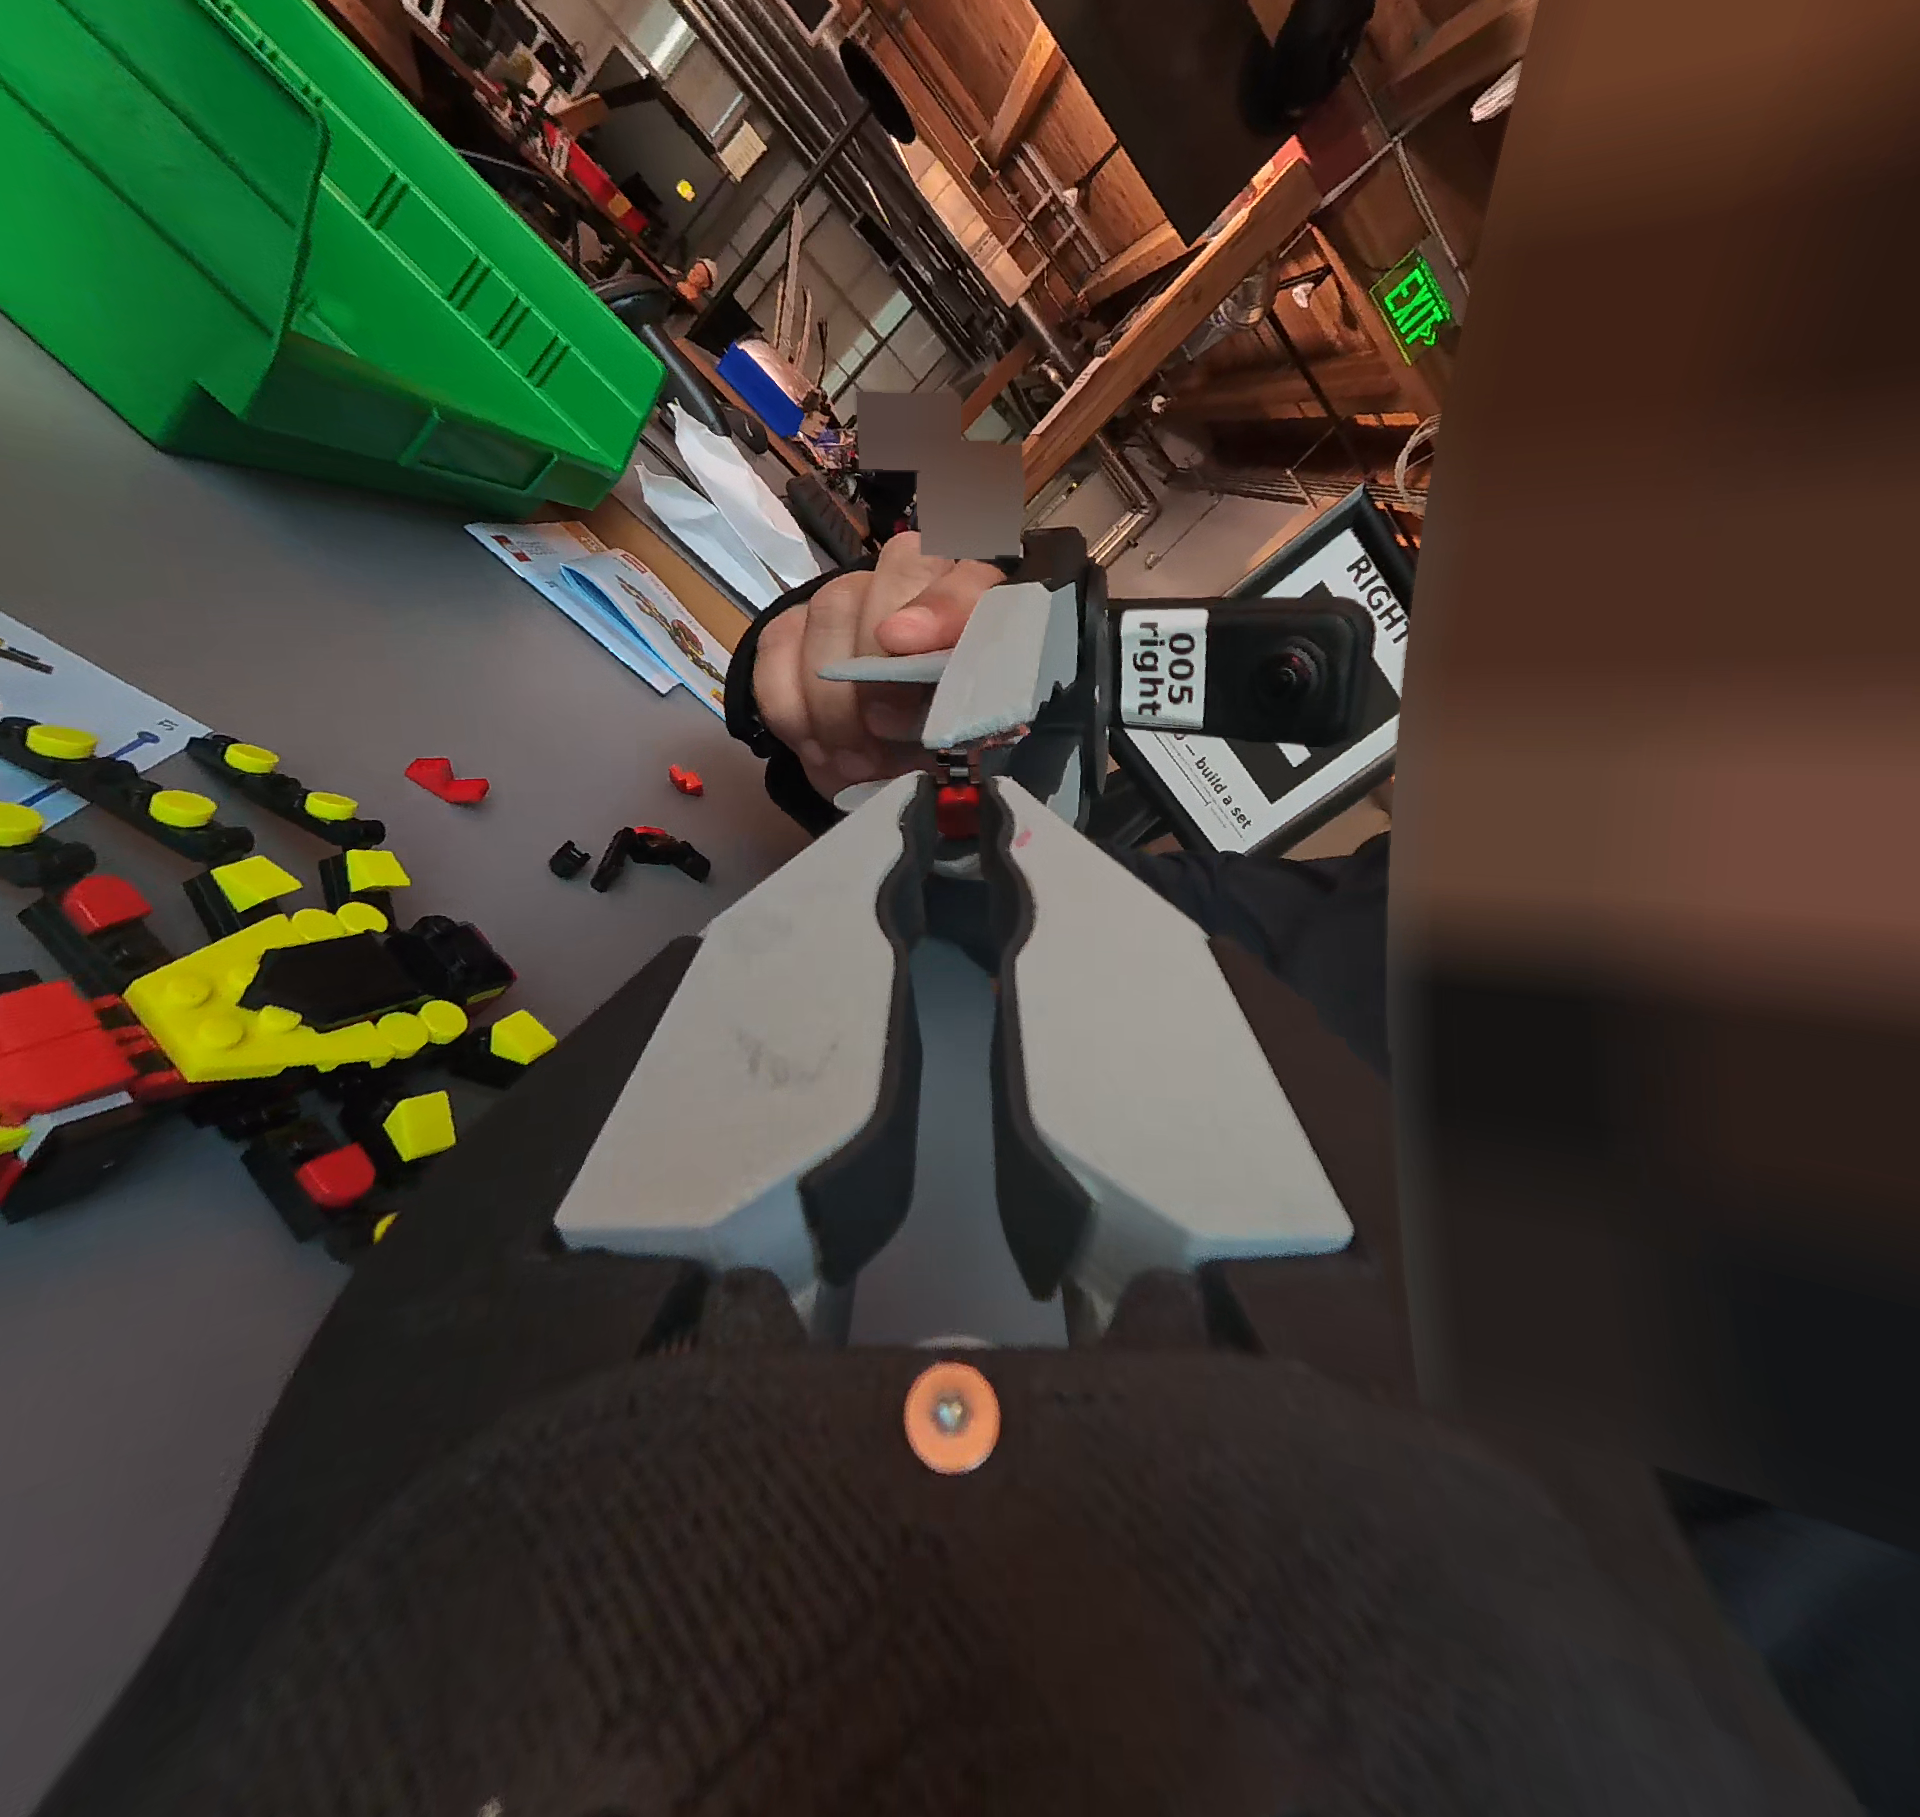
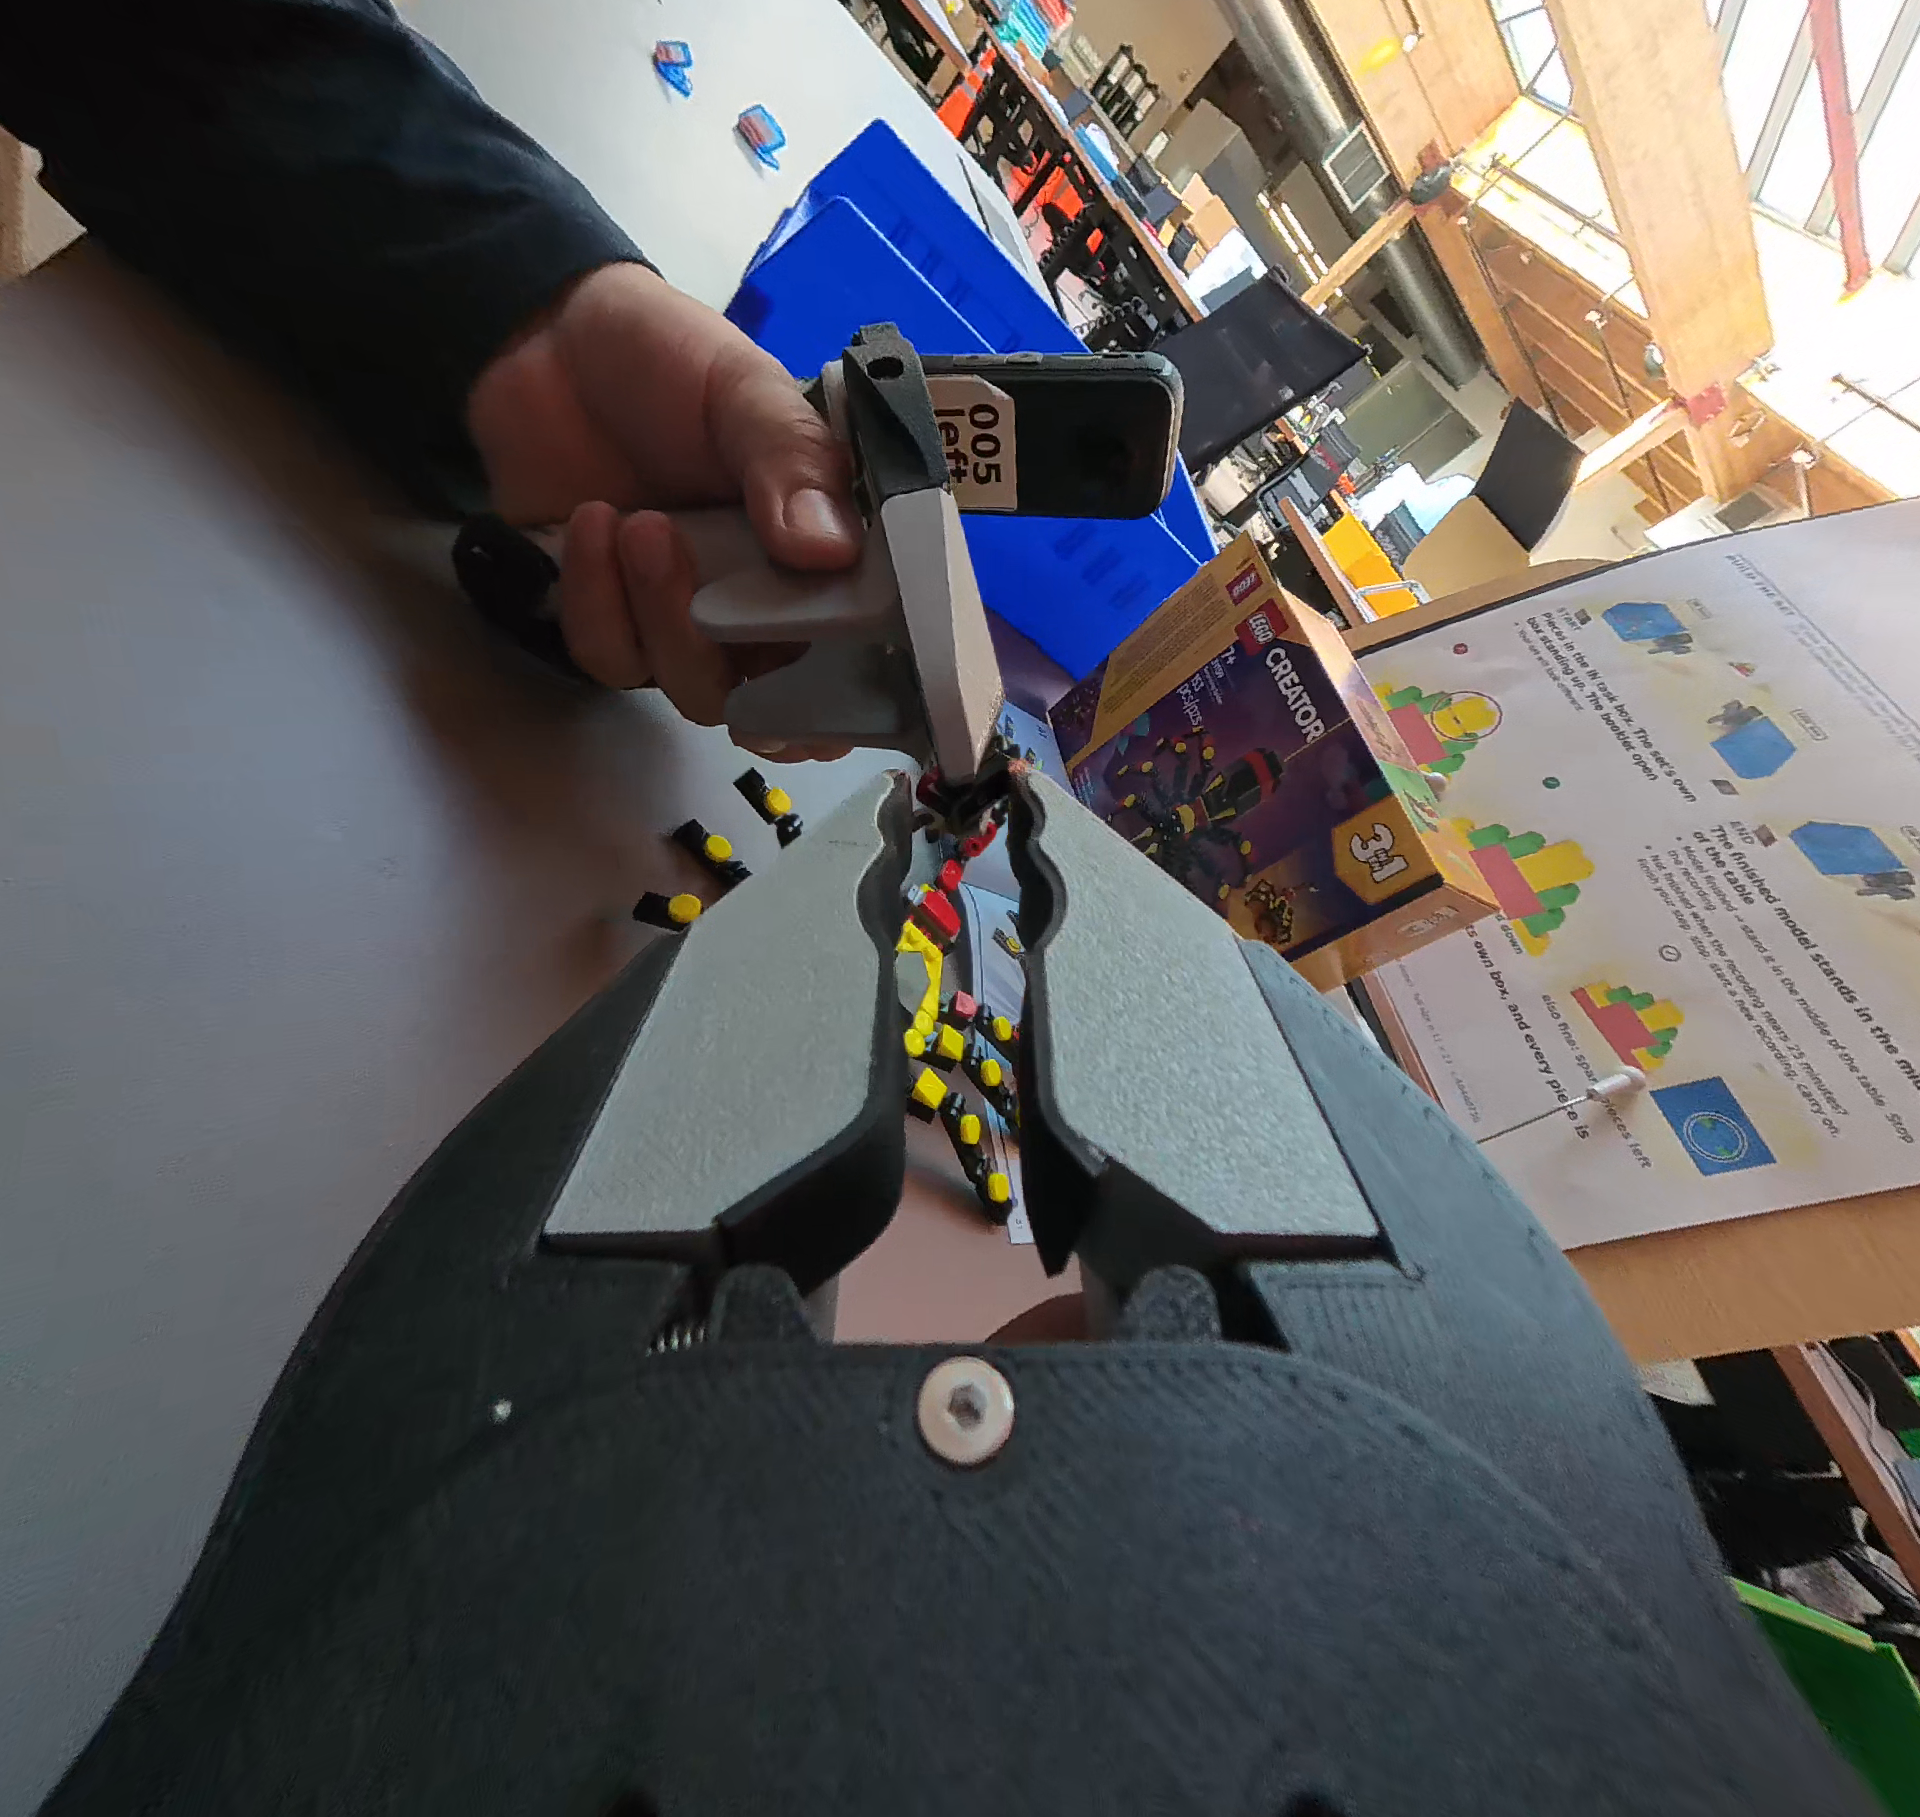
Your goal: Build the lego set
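Note:
My left gripper (image 1: 957,799) is shut on a small red and black lego piece (image 1: 954,807), held in the air. My right gripper (image 2: 958,793) meets it tip to tip and is shut on the same small black and red piece (image 2: 961,817); it also shows in the left wrist view (image 1: 982,702), and the left gripper shows in the right wrist view (image 2: 951,728). The partly built yellow, red and black model (image 1: 281,1009) lies on the grey table (image 1: 343,624) at the left, with leg pieces around it. It also shows below the jaws in the right wrist view (image 2: 940,1019).
A green bin (image 1: 260,209) stands at the back left. An instruction booklet (image 1: 623,614) and loose red (image 1: 447,780) and black pieces (image 1: 644,853) lie on the table. A blue bin (image 2: 883,271), the set's box (image 2: 1257,759) and a printed sheet (image 2: 1683,863) stand to the right.

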`<state>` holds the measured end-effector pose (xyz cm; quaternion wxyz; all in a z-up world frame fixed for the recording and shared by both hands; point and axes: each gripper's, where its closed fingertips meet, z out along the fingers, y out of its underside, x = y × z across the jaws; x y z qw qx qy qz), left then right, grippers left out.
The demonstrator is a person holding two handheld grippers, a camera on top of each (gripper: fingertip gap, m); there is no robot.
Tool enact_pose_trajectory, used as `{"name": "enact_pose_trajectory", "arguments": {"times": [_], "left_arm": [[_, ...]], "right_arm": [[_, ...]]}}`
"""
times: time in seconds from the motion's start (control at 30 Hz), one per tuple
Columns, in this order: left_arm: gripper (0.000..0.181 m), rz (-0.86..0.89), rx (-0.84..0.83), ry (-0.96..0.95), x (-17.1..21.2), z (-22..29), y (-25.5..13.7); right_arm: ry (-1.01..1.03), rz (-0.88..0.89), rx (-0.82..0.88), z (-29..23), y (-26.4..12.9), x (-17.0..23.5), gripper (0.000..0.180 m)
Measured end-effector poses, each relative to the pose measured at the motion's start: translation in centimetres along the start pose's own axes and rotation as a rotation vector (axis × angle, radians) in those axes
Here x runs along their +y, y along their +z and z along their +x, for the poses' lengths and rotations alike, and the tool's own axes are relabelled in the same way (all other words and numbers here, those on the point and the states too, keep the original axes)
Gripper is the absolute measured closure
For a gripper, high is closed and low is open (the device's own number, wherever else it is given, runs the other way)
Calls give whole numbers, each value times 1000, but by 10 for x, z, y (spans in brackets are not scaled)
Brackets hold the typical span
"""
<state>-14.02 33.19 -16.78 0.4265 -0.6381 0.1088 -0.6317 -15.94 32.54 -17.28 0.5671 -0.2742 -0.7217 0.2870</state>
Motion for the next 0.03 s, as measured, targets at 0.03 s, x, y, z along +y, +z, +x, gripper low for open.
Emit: {"name": "enact_pose_trajectory", "arguments": {"times": [0.03], "left_arm": [[177,-5,3,-1,1,0,0]], "right_arm": [[0,-1,-6,-1,0,0,164]]}}
